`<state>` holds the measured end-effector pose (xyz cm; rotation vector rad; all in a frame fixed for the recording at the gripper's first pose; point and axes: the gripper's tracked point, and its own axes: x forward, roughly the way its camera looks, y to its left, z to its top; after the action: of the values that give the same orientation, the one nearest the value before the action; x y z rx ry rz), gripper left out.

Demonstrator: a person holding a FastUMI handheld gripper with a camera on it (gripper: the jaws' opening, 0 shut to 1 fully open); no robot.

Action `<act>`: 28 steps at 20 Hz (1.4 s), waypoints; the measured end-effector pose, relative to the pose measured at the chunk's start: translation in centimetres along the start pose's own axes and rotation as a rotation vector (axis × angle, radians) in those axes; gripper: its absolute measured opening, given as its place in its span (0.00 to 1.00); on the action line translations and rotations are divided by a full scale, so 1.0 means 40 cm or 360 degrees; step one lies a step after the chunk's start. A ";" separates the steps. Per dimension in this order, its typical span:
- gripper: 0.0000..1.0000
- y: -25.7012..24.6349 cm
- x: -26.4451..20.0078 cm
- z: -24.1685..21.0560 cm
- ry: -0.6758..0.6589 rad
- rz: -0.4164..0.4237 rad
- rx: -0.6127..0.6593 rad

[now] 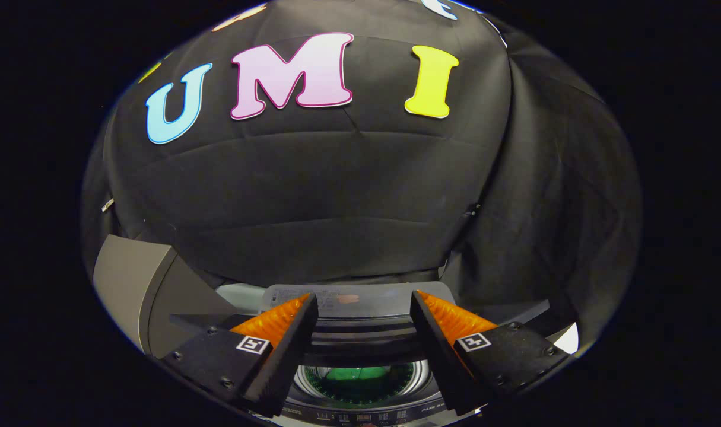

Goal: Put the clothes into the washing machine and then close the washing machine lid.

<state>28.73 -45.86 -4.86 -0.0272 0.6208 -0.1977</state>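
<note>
- The jaws (363, 302) are seen held wide apart, released, with nothing gripped between them; both fingers are pointed forward over the top of the washing machine (360, 409).
- The washing machine is seen directly below and between the fingers, its round drum opening (360, 379) exposed, so the machine is judged to be open at this moment.
- Something green (360, 373) is seen inside the drum; it is judged to be the clothes already dropped in, though its exact form cannot be told through the narrow gap between the fingers.
- The lid (360, 299) is seen folded up at the back of the opening, just ahead of the fingertips, its pale panel standing roughly between them.
- The jaws are judged to be held open and level with the lid's upper edge so that it may be caught or pushed forward and down; closing the lid appears to be the step in hand, the loading being taken as done.
- A grey box-like object (135, 284) is seen to the left, beside the machine and well clear of the fingers.
- The black cloth wall (336, 196) is hung close behind the lid, leaving little room behind the lid.
- A small white patch (568, 339) is seen to the right; what it is cannot be told.
</note>
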 end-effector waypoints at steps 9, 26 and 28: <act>0.99 0.004 -0.010 -0.219 0.0253 0.0017 -0.0008; 0.99 0.008 0.041 -0.532 0.0627 0.0061 -0.0005; 0.99 0.008 0.034 -0.509 0.0594 0.0056 0.0011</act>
<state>18.05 -45.11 -22.22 0.0285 0.9919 -0.1720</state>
